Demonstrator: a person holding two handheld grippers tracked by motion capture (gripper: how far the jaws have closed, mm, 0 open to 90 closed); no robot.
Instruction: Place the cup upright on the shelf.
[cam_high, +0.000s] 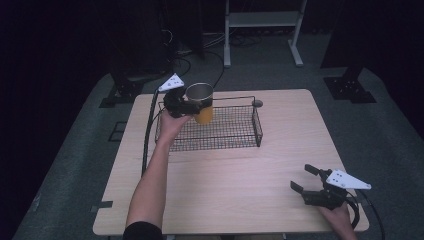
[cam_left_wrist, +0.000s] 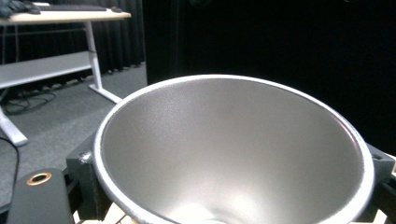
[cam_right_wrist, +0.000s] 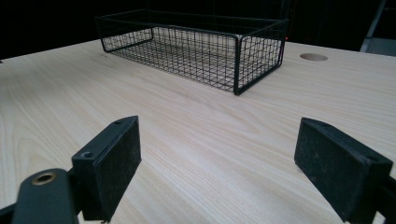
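An orange cup (cam_high: 202, 104) with a silver inside hangs upright above the left part of a black wire basket (cam_high: 235, 142). My left gripper (cam_high: 186, 106) is shut on the cup's side. In the left gripper view the cup's metal mouth (cam_left_wrist: 233, 154) opens wide toward the camera, between the two jaws. My right gripper (cam_high: 304, 178) rests open near the table's front right corner, holding nothing. In the right gripper view its pads (cam_right_wrist: 112, 163) stand wide apart over bare wood, and the basket (cam_right_wrist: 196, 49) lies ahead.
The light wooden table (cam_high: 225, 190) has a round cable hole (cam_high: 257, 103) behind the basket. Beyond the table are a white desk frame (cam_high: 262, 30) and dark stands on grey carpet. The left gripper's cable runs down the table's left side.
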